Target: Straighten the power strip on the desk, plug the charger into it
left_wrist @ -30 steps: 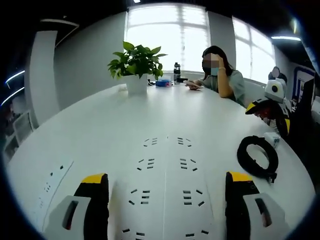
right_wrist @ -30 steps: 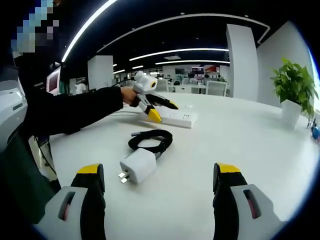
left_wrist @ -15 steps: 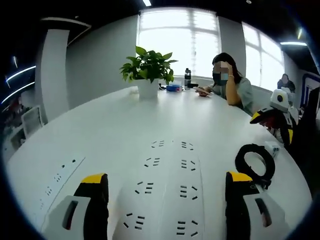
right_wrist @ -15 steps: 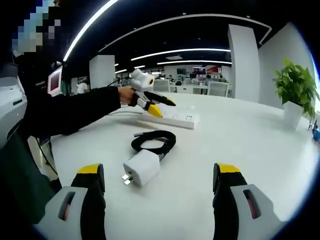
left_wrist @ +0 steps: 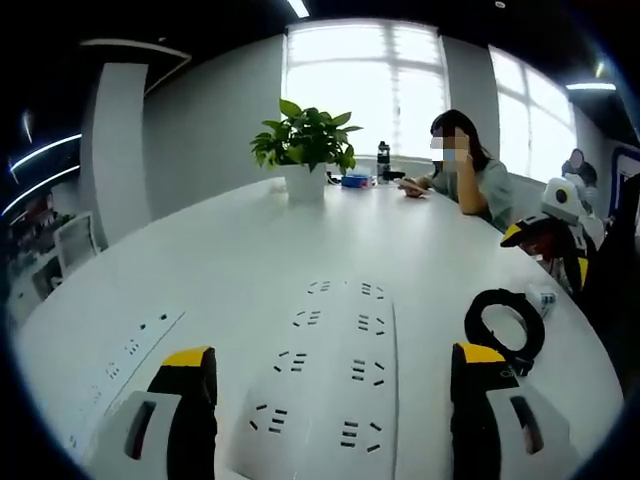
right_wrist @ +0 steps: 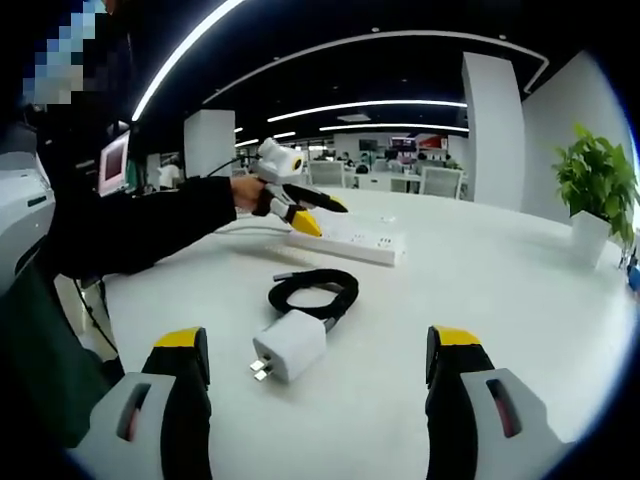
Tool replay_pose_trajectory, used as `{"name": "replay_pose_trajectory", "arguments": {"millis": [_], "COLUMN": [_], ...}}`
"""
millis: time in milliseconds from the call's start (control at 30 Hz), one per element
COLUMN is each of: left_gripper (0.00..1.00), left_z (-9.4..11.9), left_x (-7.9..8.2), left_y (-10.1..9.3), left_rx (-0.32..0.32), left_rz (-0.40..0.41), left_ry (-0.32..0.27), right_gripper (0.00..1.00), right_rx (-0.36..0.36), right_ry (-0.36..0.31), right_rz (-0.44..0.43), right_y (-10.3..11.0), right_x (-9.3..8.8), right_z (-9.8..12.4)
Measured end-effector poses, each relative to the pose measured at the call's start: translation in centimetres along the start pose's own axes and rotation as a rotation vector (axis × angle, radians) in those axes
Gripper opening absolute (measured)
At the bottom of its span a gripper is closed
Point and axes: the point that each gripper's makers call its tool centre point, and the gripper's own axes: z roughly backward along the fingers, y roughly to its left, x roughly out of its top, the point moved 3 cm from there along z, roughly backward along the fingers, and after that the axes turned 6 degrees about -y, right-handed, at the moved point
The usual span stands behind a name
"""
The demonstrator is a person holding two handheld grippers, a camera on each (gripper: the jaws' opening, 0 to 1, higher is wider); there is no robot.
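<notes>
A white power strip (left_wrist: 330,385) lies flat on the white desk (left_wrist: 230,260), running away between the jaws of my open left gripper (left_wrist: 334,354). In the right gripper view the same power strip (right_wrist: 352,240) sits further back, with the left gripper (right_wrist: 320,215) held by a dark-sleeved arm at its near end, jaws apart. The white charger (right_wrist: 290,345) lies on the desk, prongs toward me, tied to a coiled black cable (right_wrist: 315,292). My right gripper (right_wrist: 319,337) is open just short of the charger. The cable coil (left_wrist: 507,322) and right gripper (left_wrist: 545,232) also show at the right of the left gripper view.
A potted plant (left_wrist: 305,150) stands far down the desk, and a seated person (left_wrist: 468,165) with a bottle and small items is beside it. A built-in socket panel (left_wrist: 125,352) lies in the desk left of the strip. The plant (right_wrist: 598,190) shows again at the right.
The left gripper's view has swung, so the strip now lies slanted between its jaws instead of straight. In the right gripper view the charger and cable sit slightly lower and further right.
</notes>
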Motion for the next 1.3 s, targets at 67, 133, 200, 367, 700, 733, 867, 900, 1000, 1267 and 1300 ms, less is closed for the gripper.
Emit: {"name": "replay_pose_trajectory", "arguments": {"millis": [67,133,200,367,700,733,867,900,1000,1267,1300], "left_gripper": [0.99,0.99,0.99,0.99,0.99,0.99,0.99,0.99,0.99,0.99,0.99], "left_z": [0.3,0.6,0.8,1.4,2.5,2.7,3.1,3.2,3.6,4.9,5.0], "left_x": [0.0,0.0,-0.2,-0.2,0.2,0.3,0.5,0.5,0.2,0.1,0.1], "left_y": [0.0,-0.1,-0.4,-1.0,-2.2,-2.3,-2.8,-2.9,-3.1,-3.3,-3.2], "left_rx": [0.017,0.025,0.026,0.028,0.029,0.026,0.035,0.038,0.041,0.066,0.066], "left_rz": [-0.009,-0.005,-0.007,0.003,0.016,0.02,0.025,0.02,0.008,0.005,0.006], "left_ry": [-0.003,-0.005,-0.001,-0.011,-0.031,-0.035,-0.046,-0.041,-0.027,-0.032,-0.034], "right_gripper": [0.9,0.9,0.9,0.9,0.9,0.9,0.9,0.9,0.9,0.9,0.9], "right_rx": [0.0,0.0,0.003,0.014,0.02,0.021,0.026,0.028,0.027,0.031,0.031], "right_ry": [0.0,0.001,0.0,-0.001,-0.003,-0.004,-0.008,-0.007,-0.004,-0.006,-0.005], "right_rz": [0.001,0.002,0.004,0.009,0.015,0.015,0.014,0.017,0.022,0.027,0.027], "right_y": [0.0,-0.1,-0.1,0.0,0.2,0.3,0.6,0.7,0.8,1.0,1.1], "right_x": [0.1,0.1,0.3,0.4,0.7,0.7,0.8,0.9,1.0,1.2,1.1], "right_z": [0.0,0.0,-0.1,-0.5,-0.7,-0.7,-0.7,-0.7,-0.7,-0.8,-0.8]}}
